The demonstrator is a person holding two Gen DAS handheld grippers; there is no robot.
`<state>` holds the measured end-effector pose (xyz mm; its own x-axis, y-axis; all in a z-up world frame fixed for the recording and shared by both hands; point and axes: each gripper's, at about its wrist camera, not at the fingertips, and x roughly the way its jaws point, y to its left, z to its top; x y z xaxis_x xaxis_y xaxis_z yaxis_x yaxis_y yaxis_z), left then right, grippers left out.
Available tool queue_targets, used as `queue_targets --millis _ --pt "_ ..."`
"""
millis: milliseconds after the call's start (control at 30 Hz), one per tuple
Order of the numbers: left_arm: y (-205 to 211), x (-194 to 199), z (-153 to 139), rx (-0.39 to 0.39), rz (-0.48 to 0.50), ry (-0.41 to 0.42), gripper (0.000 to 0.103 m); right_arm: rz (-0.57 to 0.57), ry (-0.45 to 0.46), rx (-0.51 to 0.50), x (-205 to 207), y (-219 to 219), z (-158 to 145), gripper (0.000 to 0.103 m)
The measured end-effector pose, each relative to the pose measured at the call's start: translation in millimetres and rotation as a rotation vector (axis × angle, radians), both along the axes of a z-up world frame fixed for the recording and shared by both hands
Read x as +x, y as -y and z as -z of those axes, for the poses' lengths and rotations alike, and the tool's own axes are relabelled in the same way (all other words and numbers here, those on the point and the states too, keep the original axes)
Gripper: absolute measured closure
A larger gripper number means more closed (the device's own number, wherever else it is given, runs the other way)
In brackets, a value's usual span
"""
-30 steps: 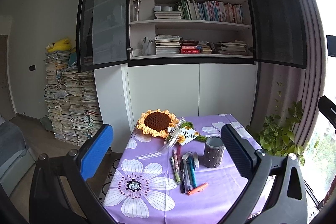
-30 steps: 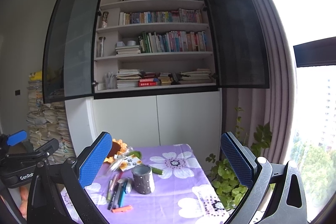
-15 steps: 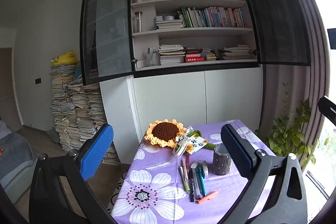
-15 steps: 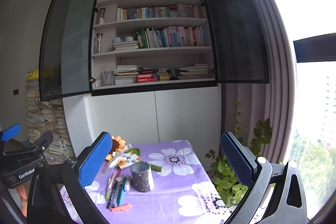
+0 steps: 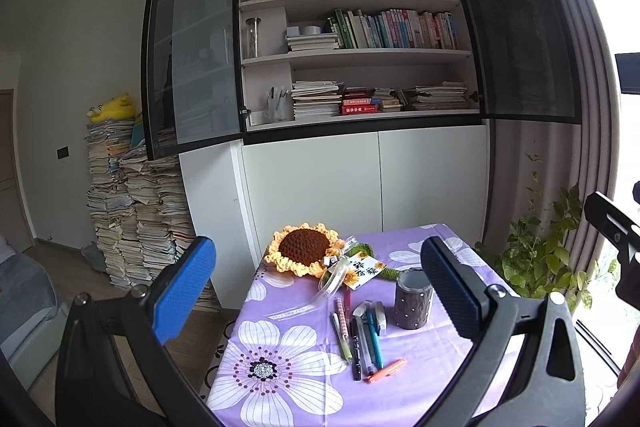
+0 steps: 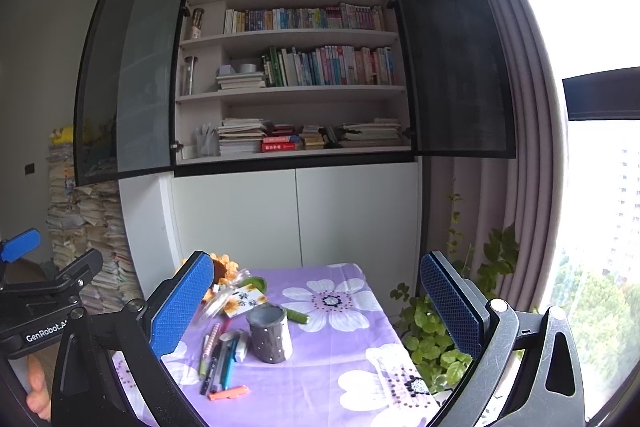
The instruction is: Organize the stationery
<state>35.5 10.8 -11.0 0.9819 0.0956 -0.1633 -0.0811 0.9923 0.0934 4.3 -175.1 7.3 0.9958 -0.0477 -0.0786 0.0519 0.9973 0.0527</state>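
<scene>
Loose pens [image 5: 362, 335] lain lengthwise 12-to-6 at 9 o'clock of grey studded pen cup [image 5: 413, 298]; left gripper [image 5: 316, 291] nearer, right gripper [image 6: 316, 301] offset; both spread, empty.

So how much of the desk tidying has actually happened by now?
Nothing looks done yet. The pens and the orange marker lie loose on the purple flowered tablecloth beside the grey dotted pen cup. The left gripper and right gripper are open, holding nothing. All the sorting remains.
</scene>
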Motion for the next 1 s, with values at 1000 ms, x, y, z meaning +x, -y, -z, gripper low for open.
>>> queue_targets --millis 1000 --pt "-3 32 13 -0.024 0.006 -0.056 0.001 -0.014 -0.092 -0.011 30 -4 11 0.0"
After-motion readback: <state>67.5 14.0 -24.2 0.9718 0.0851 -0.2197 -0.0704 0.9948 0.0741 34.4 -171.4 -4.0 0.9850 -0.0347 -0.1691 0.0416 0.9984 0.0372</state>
